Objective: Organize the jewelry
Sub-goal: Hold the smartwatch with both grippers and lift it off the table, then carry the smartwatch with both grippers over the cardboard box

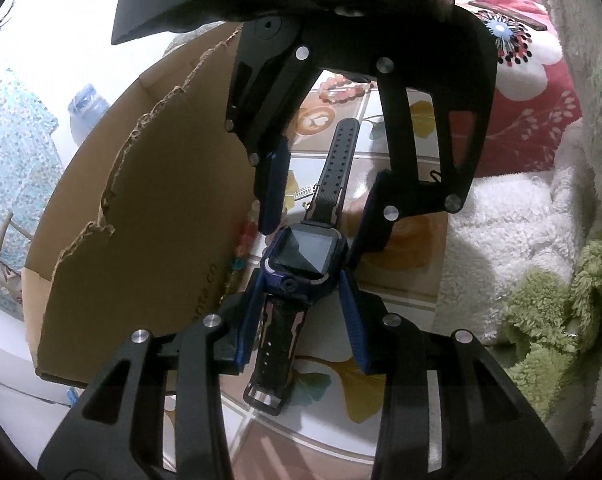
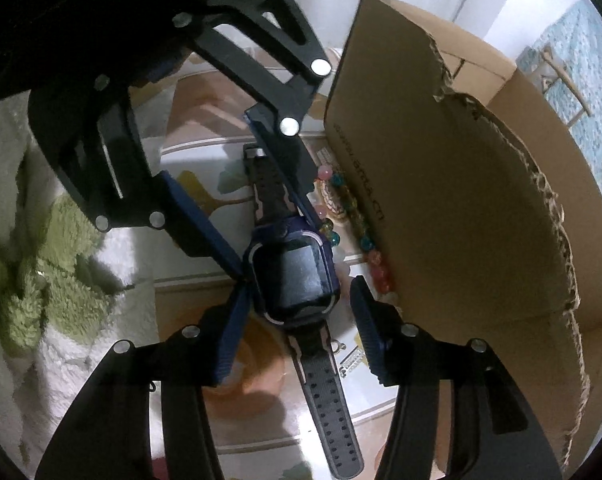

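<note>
The watch (image 1: 307,258) lies flat at frame centre beside the box (image 1: 149,216). The left gripper (image 1: 301,312) clamps its case. The right gripper (image 2: 301,320) straddles it, pads apart. Risk: opposing pulls could twist the strap or scatter the beads (image 2: 353,220).

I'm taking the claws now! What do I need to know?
Left claw: looks closed on the watch case.
Right claw: open, straddling the same case, with one pad clear of it.
Things: the watch is beside the cardboard box. The colourful beads lie against the box wall, and the pink bead bracelet is further off.
Done: can't see what is inside the box.
Left: the watch, beads and bracelet are still outside it.
</note>
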`<state>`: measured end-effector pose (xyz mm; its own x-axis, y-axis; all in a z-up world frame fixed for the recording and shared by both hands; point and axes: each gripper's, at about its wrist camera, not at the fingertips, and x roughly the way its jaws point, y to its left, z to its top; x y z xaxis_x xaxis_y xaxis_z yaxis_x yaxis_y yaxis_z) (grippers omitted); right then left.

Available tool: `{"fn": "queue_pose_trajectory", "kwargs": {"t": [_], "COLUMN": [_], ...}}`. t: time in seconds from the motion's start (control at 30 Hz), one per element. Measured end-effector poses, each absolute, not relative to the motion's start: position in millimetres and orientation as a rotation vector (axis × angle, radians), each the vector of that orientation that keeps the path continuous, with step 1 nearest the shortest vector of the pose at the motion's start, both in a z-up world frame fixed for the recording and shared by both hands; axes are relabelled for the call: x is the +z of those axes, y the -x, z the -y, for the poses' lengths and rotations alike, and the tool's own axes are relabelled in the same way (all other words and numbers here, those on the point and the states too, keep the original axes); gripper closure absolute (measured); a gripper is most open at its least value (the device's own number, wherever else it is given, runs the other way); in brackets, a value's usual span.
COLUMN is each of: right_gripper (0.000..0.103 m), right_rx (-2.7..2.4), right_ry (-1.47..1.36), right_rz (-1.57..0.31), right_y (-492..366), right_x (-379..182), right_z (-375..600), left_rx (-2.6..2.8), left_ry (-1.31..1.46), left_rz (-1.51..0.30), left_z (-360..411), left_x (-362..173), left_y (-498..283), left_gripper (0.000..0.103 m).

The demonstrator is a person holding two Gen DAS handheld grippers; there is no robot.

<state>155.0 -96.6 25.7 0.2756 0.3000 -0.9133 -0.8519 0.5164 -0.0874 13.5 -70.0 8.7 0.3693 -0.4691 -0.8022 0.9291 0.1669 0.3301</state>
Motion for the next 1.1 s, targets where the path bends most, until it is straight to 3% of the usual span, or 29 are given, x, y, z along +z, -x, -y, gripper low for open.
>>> {"fn": "queue_pose_trajectory", "kwargs": {"t": [0.6,0.67,0.7,1.1], "right_gripper": [0.06,0.06,0.06,0.06], "right_rx": [0.757,0.758,0.754,0.674], "right_ry": [0.799,0.807,0.807,0.858], "right_rz": [-0.871,-0.864,-0.861,-0.802], "right_y": [-136.2,-134.3,-132.9,-105.0], "right_x": [9.8,11.2,11.9,29.4], "right_z": [84.3,82.2,80.6,79.3], "left_rx": [-1.109,-1.115,-1.115,-1.088], "left_ry": [-0.905,-0.885,-0.878,-0.892], "left_rz": [-0.75,-0.771,-0.778,-0.723], "left_z": [56.6,56.2,56.0,51.6], "left_x": [7.2,7.1,6.7,26.8], "left_y": [-48.8,-54.0,-57.0,-48.7], "left_gripper": [0.057,0.06,0.068,0.076]}}
